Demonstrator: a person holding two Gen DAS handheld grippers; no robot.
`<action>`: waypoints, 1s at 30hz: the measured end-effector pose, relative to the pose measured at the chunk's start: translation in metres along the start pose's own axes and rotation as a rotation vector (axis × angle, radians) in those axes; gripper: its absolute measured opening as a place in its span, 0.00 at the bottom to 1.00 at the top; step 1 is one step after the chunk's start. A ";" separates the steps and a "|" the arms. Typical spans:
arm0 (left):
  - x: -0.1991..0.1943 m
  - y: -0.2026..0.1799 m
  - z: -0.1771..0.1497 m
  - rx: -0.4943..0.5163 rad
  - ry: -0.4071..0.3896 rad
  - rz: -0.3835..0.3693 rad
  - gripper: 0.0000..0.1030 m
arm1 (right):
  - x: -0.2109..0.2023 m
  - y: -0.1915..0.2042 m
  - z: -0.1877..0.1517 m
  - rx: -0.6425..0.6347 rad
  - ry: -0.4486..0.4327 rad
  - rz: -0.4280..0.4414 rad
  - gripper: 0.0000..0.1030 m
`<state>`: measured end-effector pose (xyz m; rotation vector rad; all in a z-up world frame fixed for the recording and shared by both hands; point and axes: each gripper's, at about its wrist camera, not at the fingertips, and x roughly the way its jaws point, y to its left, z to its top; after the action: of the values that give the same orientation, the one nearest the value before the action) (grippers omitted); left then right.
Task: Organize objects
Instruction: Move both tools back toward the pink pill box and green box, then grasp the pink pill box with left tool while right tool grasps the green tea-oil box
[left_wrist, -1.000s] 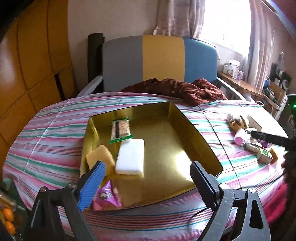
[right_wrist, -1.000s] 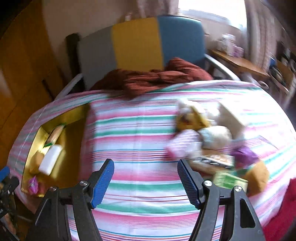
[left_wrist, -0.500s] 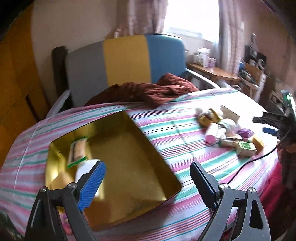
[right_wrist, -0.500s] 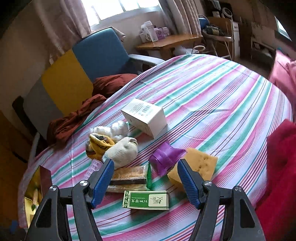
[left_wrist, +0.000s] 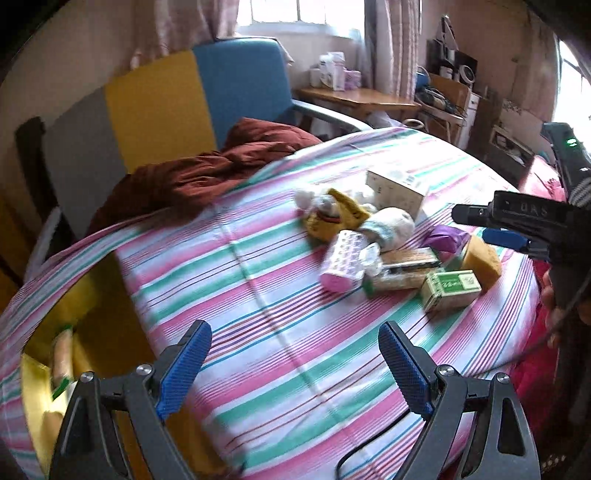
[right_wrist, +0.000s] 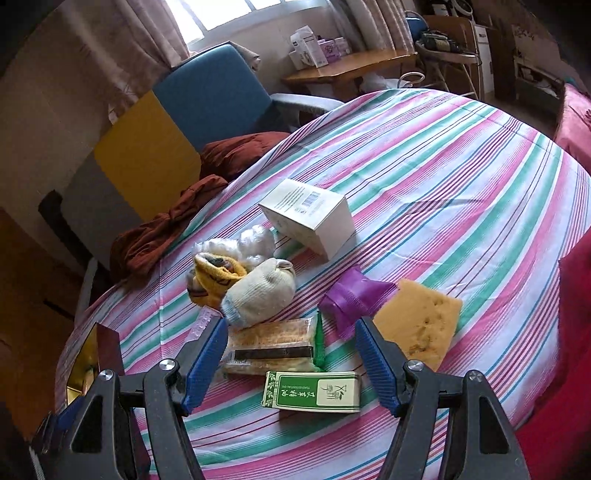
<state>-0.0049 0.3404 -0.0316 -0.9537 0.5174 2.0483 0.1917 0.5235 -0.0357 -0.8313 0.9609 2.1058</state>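
Hovering wide and empty, right gripper (right_wrist: 291, 354) over green-and-white box (right_wrist: 312, 391); left gripper (left_wrist: 295, 363) likewise.

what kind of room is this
Most likely a lived-in room at home, a bedroom or sitting room. A round table under a striped cloth holds household odds and ends, an armchair with a brown blanket stands behind it, and a curtained window lights a cluttered wooden desk.

The green and white box (right_wrist: 312, 391) carries white Chinese characters and a line of small Latin capitals, too small to read. The white carton (right_wrist: 310, 218) shows a barcode label, its print unreadable.
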 end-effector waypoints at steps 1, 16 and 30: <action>0.005 -0.003 0.004 0.004 0.005 -0.010 0.90 | 0.000 0.000 0.000 0.001 0.001 0.001 0.70; 0.098 -0.020 0.054 -0.037 0.120 -0.173 0.90 | 0.005 -0.003 0.003 0.003 0.022 0.022 0.70; 0.127 -0.020 0.049 -0.065 0.168 -0.262 0.62 | 0.010 0.000 0.003 -0.017 0.043 0.009 0.70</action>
<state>-0.0611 0.4465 -0.0993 -1.1746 0.3922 1.7688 0.1851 0.5287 -0.0417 -0.8856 0.9726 2.1145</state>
